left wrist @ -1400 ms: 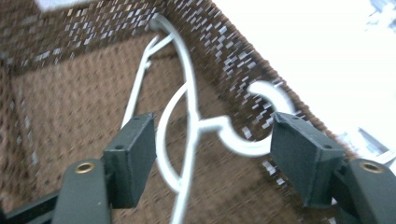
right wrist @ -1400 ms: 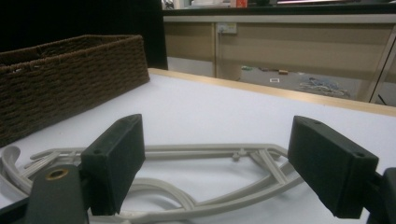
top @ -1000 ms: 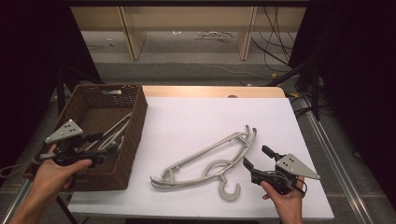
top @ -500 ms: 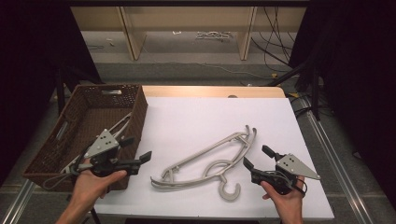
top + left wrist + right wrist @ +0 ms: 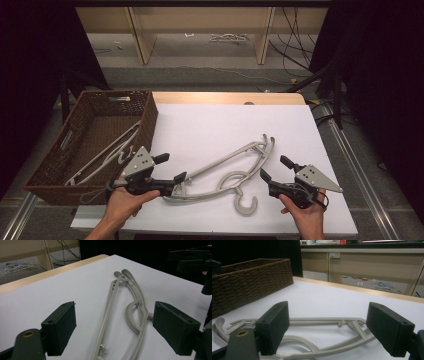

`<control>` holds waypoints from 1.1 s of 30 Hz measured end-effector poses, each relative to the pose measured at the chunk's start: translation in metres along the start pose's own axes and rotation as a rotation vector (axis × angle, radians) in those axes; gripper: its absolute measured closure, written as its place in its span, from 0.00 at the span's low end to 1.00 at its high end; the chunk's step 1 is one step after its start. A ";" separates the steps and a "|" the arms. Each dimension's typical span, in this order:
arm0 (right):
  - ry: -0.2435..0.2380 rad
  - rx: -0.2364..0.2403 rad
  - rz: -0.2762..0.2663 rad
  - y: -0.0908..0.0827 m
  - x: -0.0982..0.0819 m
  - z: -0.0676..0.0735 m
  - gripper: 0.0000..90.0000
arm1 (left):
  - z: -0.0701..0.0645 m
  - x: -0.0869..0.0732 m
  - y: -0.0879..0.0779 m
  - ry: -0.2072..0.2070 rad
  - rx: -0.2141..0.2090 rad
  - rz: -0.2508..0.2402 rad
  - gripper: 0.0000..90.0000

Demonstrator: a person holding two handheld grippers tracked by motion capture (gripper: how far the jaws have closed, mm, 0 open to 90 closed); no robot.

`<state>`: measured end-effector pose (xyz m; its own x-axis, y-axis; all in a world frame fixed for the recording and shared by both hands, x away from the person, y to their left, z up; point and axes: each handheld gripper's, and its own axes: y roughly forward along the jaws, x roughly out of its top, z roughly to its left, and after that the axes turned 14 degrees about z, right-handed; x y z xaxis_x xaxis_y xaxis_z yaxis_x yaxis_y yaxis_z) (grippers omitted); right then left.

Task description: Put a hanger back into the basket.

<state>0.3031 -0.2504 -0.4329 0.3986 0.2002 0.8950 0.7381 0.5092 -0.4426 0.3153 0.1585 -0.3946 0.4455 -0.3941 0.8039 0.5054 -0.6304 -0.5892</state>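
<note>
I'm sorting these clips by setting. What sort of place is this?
Probably a lab or workshop recording bench: a white-topped table under dark surrounds, loose cables on the floor, bare wooden shelving behind.

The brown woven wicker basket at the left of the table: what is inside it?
Inside the brown woven wicker basket lie pale grey plastic hangers, slanting across its floor. The near wall hides their lower ends, so their number cannot be told.

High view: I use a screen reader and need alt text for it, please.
A person's two hand-held grippers flank a grey plastic hanger lying on a white table: the left gripper, jaws open, at its left end, the right gripper, also open, beside its hook. A brown wicker basket at left holds more hangers.
</note>
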 end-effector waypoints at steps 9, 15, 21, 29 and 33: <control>-0.002 0.005 0.003 0.000 0.000 0.000 0.22 | -0.015 -0.001 0.021 0.055 -0.050 0.037 0.23; 0.001 0.006 -0.005 0.000 -0.001 -0.001 0.22 | -0.024 -0.003 0.039 0.080 -0.071 0.080 0.22; 0.006 0.016 -0.007 0.000 -0.001 -0.001 0.22 | -0.028 -0.004 0.053 0.116 -0.093 0.140 0.23; 0.009 0.023 -0.006 -0.001 -0.001 -0.003 0.22 | -0.037 -0.005 0.074 0.172 -0.120 0.207 0.24; 0.016 0.026 -0.014 -0.002 -0.001 -0.003 0.22 | -0.043 -0.007 0.088 0.198 -0.130 0.262 0.25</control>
<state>0.3027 -0.2537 -0.4336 0.3976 0.1794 0.8999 0.7294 0.5332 -0.4286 0.3247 0.0768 -0.4484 0.3891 -0.6677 0.6347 0.2890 -0.5657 -0.7723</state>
